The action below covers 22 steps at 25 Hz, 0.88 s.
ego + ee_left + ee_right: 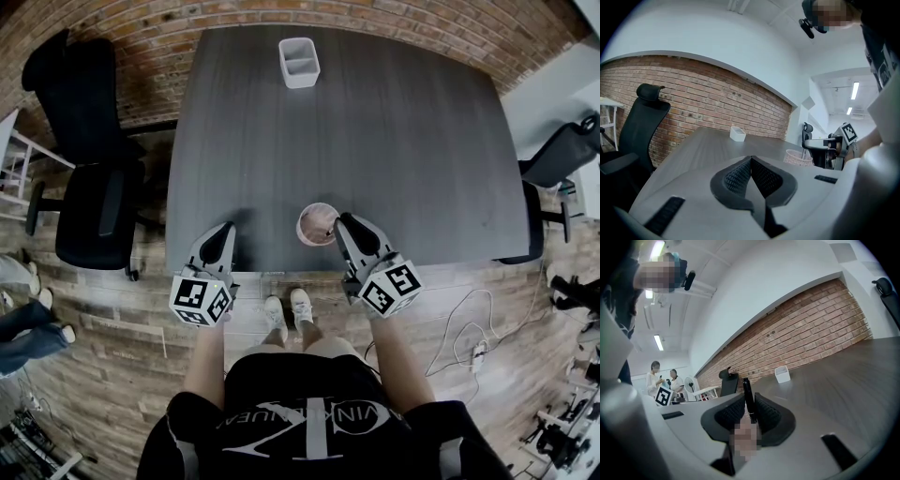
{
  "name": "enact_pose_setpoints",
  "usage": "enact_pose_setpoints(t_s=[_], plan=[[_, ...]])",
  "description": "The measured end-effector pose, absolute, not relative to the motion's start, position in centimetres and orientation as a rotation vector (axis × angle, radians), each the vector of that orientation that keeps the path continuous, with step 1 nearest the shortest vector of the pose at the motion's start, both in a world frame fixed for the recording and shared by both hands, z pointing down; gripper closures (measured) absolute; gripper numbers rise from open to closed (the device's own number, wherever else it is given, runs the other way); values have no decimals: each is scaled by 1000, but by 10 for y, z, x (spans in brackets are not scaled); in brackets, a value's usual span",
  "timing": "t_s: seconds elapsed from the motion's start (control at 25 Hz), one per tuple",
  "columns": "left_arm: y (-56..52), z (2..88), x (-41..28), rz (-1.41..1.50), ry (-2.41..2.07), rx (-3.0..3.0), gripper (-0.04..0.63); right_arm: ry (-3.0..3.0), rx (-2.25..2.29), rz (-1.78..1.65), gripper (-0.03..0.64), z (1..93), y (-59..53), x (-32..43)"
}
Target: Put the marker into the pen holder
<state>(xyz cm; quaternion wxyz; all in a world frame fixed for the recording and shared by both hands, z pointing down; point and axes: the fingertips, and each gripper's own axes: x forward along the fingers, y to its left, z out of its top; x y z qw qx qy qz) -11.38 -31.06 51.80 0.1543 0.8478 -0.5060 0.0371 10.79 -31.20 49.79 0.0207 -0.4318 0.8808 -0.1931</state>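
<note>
Head view: dark grey counter (375,141) against a brick wall (141,37). Two containers stand on it, well apart. A white two-compartment box (300,80) stands upright at the far edge, middle. A pink mesh cup (302,225) stands upright near the front edge. I cannot tell which of the two is the pen holder.

Left gripper (226,232): at the front edge of the counter, to the left of the pink mesh cup and apart from it. Left gripper view: jaws pressed together, ribbed pads meeting, nothing between them (751,161). The white box (737,134) and the mesh cup (797,158) show beyond.

Right gripper (346,222): jaw tips just beside the right rim of the pink mesh cup. Right gripper view: jaws (749,401) clamped on a black marker (747,394), which stands up out of the pads, tilted slightly left. The white box (782,374) lies far ahead on the counter.

A black office chair (89,202) stands off the left side of the counter.
</note>
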Motion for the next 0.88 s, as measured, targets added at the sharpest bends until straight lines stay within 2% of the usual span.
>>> enact_pose_setpoints(t_s=[0.88], plan=[[-306,520,-113,101,-1471,2410,578,2712,-1312,-648,512,506,-309,114]])
